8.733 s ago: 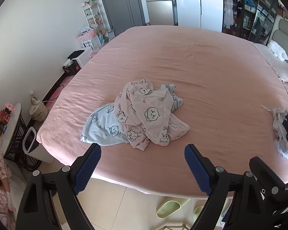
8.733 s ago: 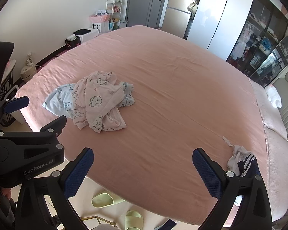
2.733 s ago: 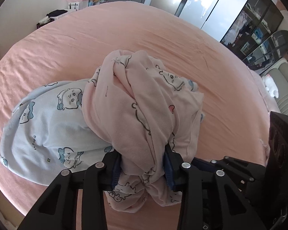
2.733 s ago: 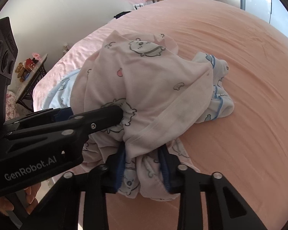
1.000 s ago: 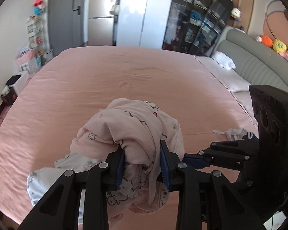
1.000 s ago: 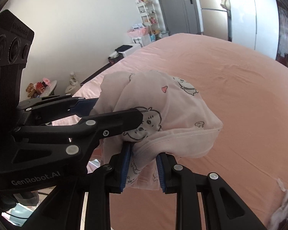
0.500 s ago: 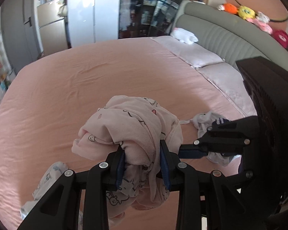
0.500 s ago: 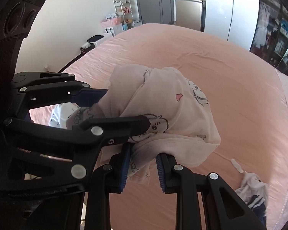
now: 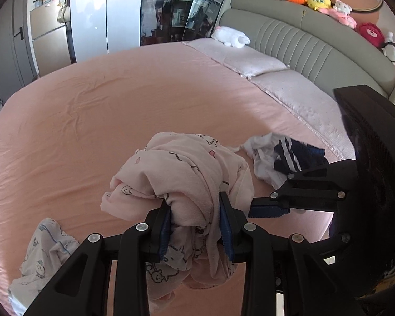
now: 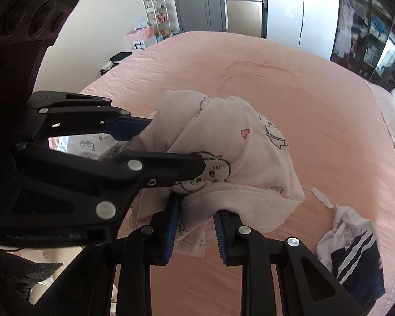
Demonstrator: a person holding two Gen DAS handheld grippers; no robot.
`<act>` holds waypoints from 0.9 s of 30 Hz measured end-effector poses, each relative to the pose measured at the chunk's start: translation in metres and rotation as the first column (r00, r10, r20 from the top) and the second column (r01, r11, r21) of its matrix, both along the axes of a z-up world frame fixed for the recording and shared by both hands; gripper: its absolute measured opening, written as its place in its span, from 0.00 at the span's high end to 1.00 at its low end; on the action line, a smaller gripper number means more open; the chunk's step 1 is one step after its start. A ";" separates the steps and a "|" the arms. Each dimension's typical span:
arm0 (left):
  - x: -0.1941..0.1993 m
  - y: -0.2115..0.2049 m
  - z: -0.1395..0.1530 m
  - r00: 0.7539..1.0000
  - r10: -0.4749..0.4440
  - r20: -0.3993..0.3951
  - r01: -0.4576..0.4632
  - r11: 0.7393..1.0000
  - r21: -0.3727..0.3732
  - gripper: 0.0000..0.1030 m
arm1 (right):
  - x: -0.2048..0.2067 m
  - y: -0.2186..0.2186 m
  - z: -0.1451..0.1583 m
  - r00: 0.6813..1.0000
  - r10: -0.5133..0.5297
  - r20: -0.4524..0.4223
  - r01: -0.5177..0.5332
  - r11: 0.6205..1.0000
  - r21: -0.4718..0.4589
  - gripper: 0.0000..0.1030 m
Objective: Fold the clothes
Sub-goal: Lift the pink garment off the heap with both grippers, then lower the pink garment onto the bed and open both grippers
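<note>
Both tongs [image 9: 194, 223] [image 10: 196, 226] clamped on pink pajama [image 9: 187, 168], striped garment [image 9: 284, 158] beside, bed [image 9: 118, 105]

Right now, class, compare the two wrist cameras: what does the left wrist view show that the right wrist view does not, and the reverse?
Only the left wrist view shows the grey headboard with plush toys along its top, and a white soft toy on the pillows. Only the right wrist view shows the shelf rack by the wall. Both show the pink garment clamped by the left gripper and right gripper, the navy-striped clothing and the pink bed.
</note>
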State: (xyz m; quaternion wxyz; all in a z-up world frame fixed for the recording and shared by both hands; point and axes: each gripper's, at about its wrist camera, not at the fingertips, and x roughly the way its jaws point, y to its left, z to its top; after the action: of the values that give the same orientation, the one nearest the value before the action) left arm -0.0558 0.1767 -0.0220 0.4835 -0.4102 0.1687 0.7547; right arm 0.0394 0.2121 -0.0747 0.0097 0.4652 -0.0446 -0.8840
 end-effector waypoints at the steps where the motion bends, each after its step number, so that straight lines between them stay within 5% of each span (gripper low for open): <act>1: 0.000 0.001 -0.003 1.000 -0.004 0.007 0.004 1.000 -0.003 0.72 | 0.001 -0.002 -0.003 1.000 0.004 -0.003 -0.003 1.000 0.019 0.76; 27: 0.009 -0.015 -0.082 0.997 -0.075 0.020 0.078 0.977 -0.197 0.70 | -0.029 0.004 -0.067 0.992 0.039 0.121 -0.045 0.998 0.052 0.76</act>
State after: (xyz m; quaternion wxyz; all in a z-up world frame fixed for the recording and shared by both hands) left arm -0.0464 0.1619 -0.1042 0.4700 -0.4540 0.2556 0.7125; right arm 0.0102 0.2163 -0.1417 0.0128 0.5185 -0.0111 -0.8549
